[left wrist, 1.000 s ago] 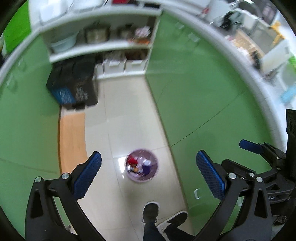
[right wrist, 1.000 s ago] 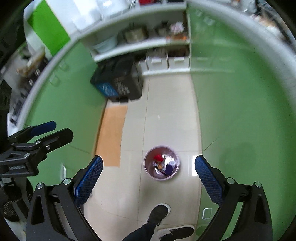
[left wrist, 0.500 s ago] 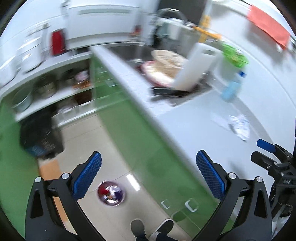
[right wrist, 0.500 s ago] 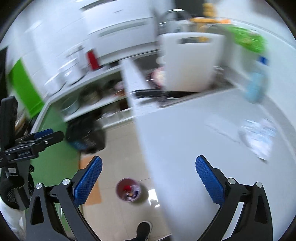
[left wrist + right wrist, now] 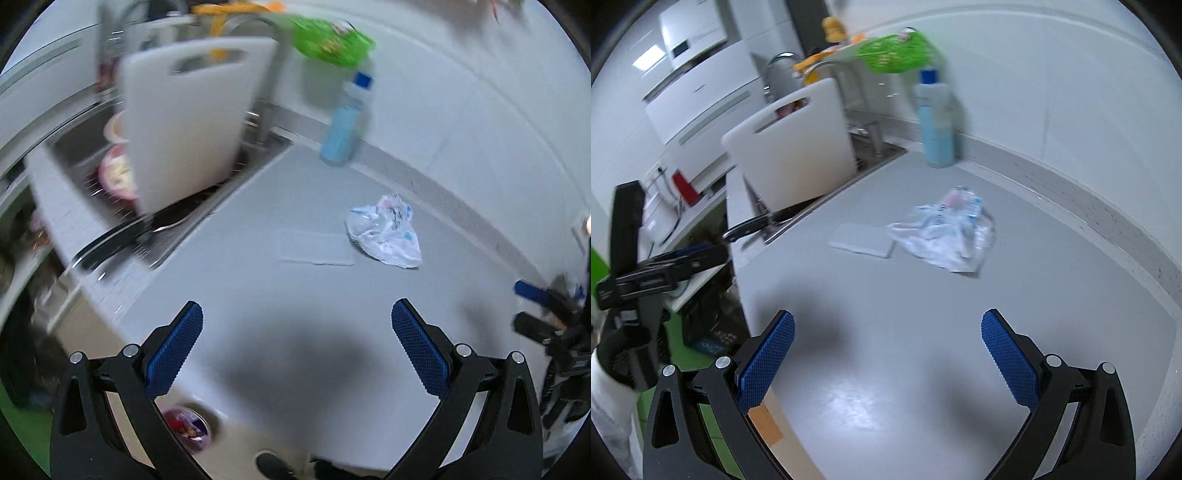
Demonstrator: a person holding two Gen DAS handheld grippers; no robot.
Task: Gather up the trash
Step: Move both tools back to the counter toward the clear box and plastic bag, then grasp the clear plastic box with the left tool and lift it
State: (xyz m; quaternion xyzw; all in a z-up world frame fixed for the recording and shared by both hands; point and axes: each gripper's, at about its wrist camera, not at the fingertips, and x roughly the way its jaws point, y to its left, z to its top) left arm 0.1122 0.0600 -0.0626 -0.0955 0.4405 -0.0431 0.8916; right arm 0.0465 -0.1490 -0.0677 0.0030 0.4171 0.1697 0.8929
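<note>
A crumpled white plastic wrapper (image 5: 386,232) lies on the grey counter (image 5: 258,295), also in the right wrist view (image 5: 945,232). A flat grey-white pad (image 5: 316,246) lies just left of it, also seen in the right wrist view (image 5: 862,240). My left gripper (image 5: 295,350) is open and empty above the counter's near part. My right gripper (image 5: 886,354) is open and empty, short of the wrapper. A small bin (image 5: 186,426) with trash in it stands on the floor below the counter edge.
A white cutting board (image 5: 792,147) leans in the sink (image 5: 110,177) at the left, with a black-handled knife (image 5: 753,225) at its rim. A blue bottle (image 5: 936,122) stands by the back wall. A green basket (image 5: 897,51) hangs above. The right gripper shows at the left view's right edge (image 5: 546,314).
Both grippers swung up from facing the floor and bin to facing the counter. The wrapper and pad now lie ahead of both, closer than half a second ago.
</note>
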